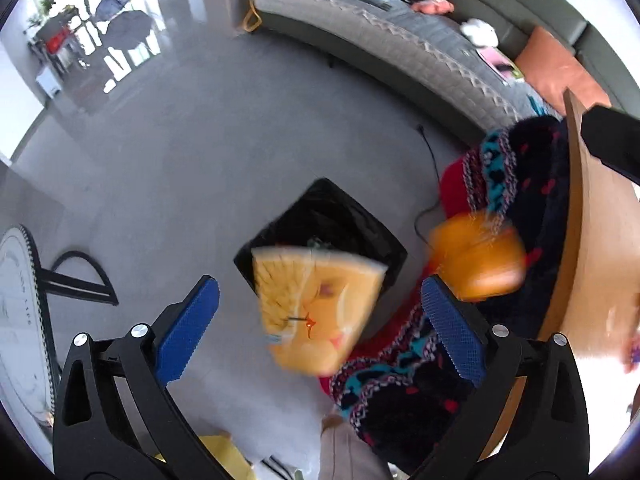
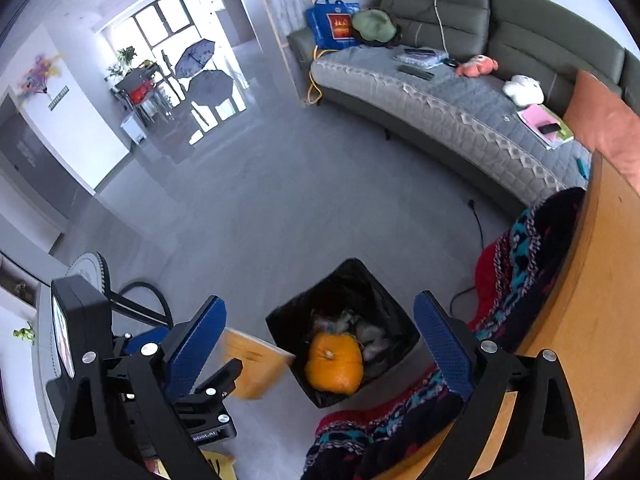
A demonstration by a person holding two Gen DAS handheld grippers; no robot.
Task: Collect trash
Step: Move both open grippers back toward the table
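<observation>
A black-lined trash bin [image 1: 320,224] stands on the grey floor below both grippers. My left gripper [image 1: 320,328] is open; a blurred yellow-orange snack box [image 1: 316,312] hangs between its blue pads [image 1: 188,328], touching neither, over the bin's near rim. In the right wrist view this box [image 2: 252,364] shows just left of the bin [image 2: 344,280]. My right gripper [image 2: 320,344] is open with nothing pressed between its pads. A round orange object [image 2: 335,364] sits in the bin's mouth on top of crumpled white trash [image 2: 372,336]; in the left wrist view the orange object [image 1: 476,264] is blurred.
A wooden table [image 2: 592,280] draped with a dark patterned knit cloth [image 2: 520,264] borders the bin on the right. A grey sofa [image 2: 440,104] runs along the back. A black cable [image 2: 476,220] lies on the floor. A round white object on a black stand [image 1: 24,312] is at left.
</observation>
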